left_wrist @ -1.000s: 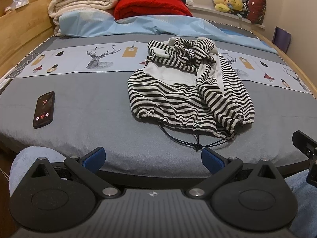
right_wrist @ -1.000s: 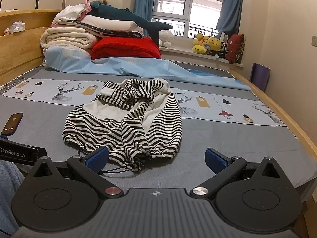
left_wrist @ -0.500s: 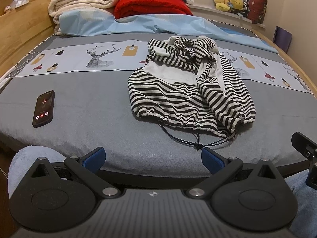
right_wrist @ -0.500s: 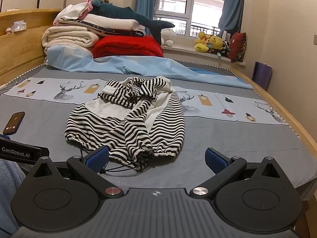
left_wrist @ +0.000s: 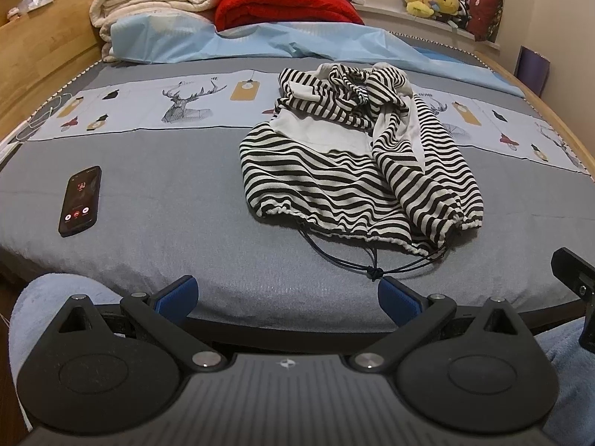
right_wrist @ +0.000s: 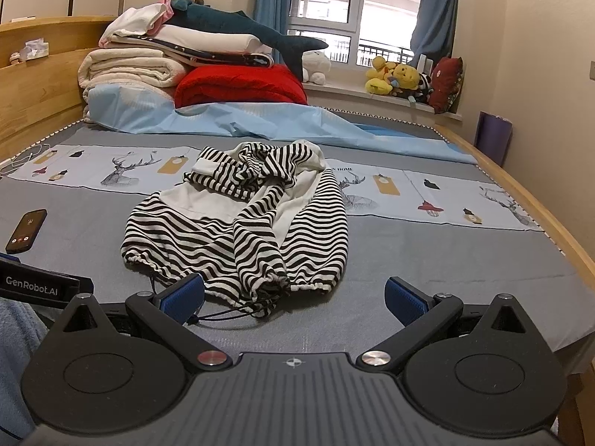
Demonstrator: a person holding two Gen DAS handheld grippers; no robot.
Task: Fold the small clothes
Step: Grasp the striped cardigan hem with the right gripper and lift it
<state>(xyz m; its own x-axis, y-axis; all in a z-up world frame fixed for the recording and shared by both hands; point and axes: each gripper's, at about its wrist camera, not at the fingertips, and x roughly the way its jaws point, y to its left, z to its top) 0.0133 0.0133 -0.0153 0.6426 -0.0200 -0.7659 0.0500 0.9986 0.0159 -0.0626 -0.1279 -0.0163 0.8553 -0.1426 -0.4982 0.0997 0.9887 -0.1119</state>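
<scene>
A crumpled black-and-white striped garment [left_wrist: 357,171] with a white lining lies in the middle of the grey bed; it also shows in the right wrist view [right_wrist: 238,223]. Its dark drawstring [left_wrist: 372,264] trails toward the near bed edge. My left gripper [left_wrist: 286,293] is open and empty, at the near edge just short of the drawstring knot. My right gripper [right_wrist: 293,299] is open and empty, just in front of the garment's hem, with its left blue pad [right_wrist: 184,297] close to the drawstring.
A black phone [left_wrist: 80,200] lies on the bed at the left. Folded blankets [right_wrist: 141,63], a red quilt [right_wrist: 238,85] and a blue sheet [right_wrist: 260,122] sit at the head. Wooden bed rails [right_wrist: 539,223] run along both sides. Soft toys [right_wrist: 398,78] line the windowsill.
Both grippers have moved slightly forward toward the garment; the right one has come closer to the hem. Both stay open and the garment has not moved.
</scene>
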